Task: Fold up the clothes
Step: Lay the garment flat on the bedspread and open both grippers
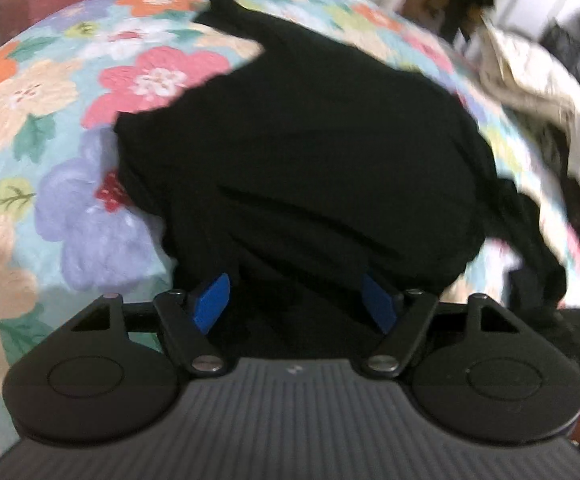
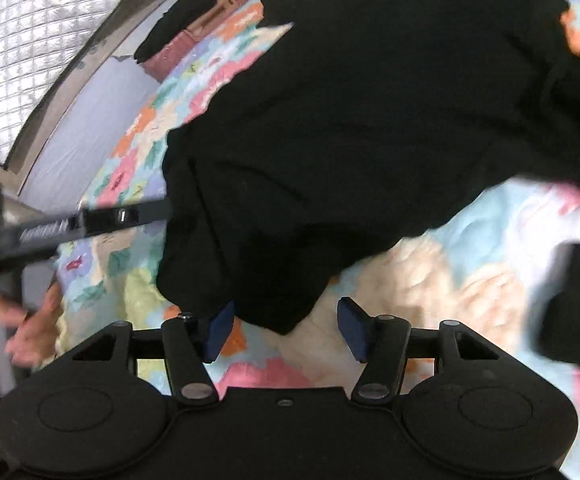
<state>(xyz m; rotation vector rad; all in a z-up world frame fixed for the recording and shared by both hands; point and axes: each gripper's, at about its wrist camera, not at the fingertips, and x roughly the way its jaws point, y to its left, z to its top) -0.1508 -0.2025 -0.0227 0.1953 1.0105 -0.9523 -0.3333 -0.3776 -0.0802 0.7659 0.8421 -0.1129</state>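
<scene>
**Black garment spread on the floral bed, both grippers open at its near edge**

I see the black garment (image 1: 298, 152) lying bunched across the floral bedspread (image 1: 50, 92), one narrow end running away toward the far side of the bed. In my left wrist view its near folds fill the space between the blue pads, and my left gripper (image 1: 296, 300) stands wide apart there; cloth lies in the gap, but the pads do not press on it. Through the right wrist camera, the same garment (image 2: 370, 120) covers the upper middle of the picture, with a corner hanging down just beside the left-hand pad. My right gripper (image 2: 286, 330) is also spread wide and has hold of nothing; bedspread (image 2: 430, 272) shows between its pads.

Farther out, a pink case (image 2: 206, 28) with a dark item on top sits at the far edge of the bed. A heap of pale and dark clothes (image 1: 542, 92) lies to the right in the left view. The left handle and hand (image 2: 18, 332) appear blurred at the left of the right view.
</scene>
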